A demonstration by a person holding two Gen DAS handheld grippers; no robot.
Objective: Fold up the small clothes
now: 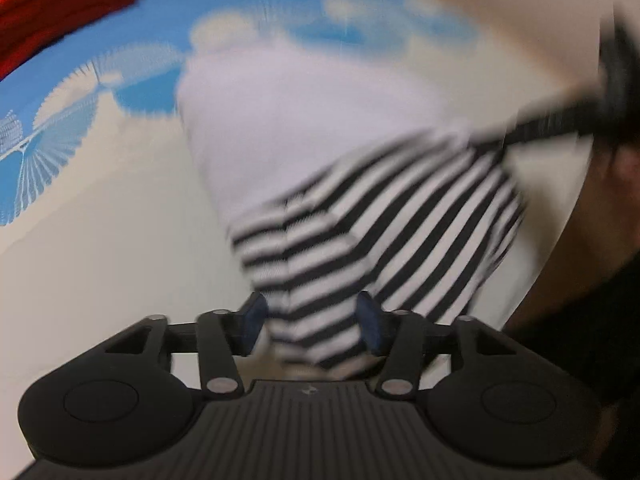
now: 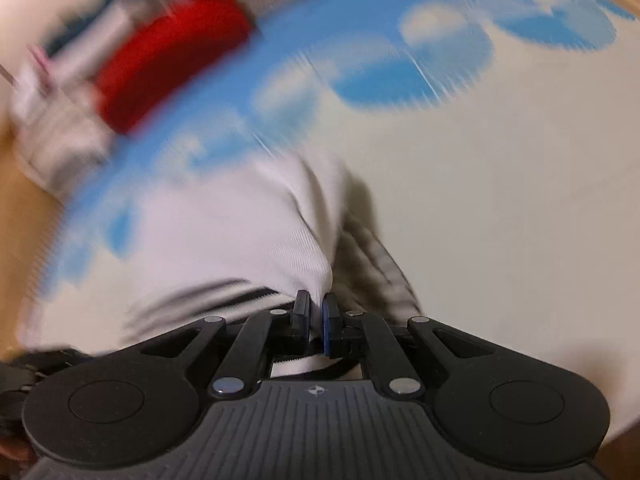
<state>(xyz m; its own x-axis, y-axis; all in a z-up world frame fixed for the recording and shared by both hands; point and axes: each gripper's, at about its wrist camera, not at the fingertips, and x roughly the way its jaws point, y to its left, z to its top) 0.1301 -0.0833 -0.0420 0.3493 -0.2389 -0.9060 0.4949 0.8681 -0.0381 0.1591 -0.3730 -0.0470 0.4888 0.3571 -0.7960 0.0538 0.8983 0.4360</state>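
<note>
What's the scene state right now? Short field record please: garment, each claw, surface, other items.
garment: white and black-striped garment, lying on the surface
left claw: open, striped end between its fingers, not pinched
right claw: shut on the garment's edge
surface: cream cloth with blue pattern
other: red folded item at the far edge
image quality: both views motion-blurred
</note>
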